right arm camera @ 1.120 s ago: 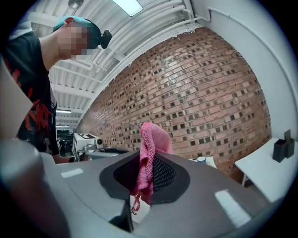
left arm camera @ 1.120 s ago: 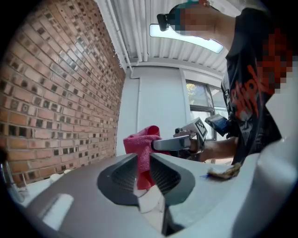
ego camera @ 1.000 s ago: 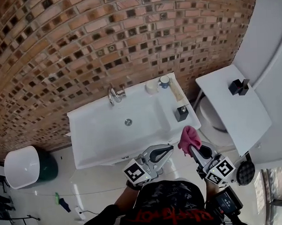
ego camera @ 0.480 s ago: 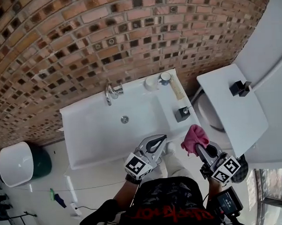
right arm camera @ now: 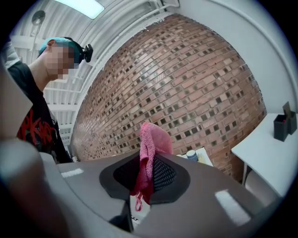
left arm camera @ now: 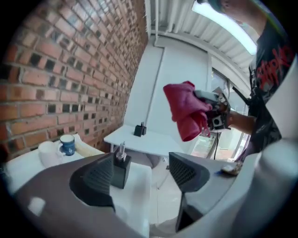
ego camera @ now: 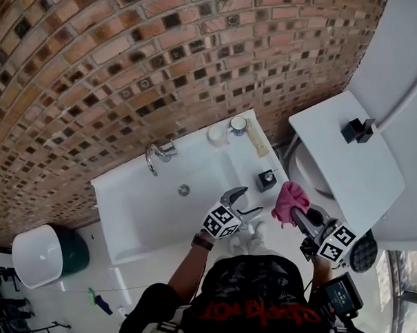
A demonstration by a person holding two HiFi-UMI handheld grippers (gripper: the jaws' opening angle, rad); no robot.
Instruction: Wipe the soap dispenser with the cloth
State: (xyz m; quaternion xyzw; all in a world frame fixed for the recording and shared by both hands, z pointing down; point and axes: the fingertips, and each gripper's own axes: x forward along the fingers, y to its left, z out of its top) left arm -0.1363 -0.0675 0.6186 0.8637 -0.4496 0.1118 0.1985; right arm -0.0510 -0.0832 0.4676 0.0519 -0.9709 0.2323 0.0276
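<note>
Our black, square soap dispenser (ego camera: 267, 180) upright on the sink (ego camera: 143, 208) ledge; our pink cloth (ego camera: 288, 199) aloft in our right gripper (ego camera: 294, 214), just beside it.

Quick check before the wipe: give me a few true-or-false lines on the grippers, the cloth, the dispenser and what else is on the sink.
1. The right gripper is clamped on the pink cloth. True.
2. The left gripper is clamped on the soap dispenser. False: its jaws are opening and grip nothing; the dispenser stands free ahead of them.
3. The cloth is pressed against the dispenser. False: it hangs in the air, apart from it.
4. The dispenser stands upright on the right side of the sink. True.
5. A blue mug sits at the back of the sink near the brick wall. True.
</note>
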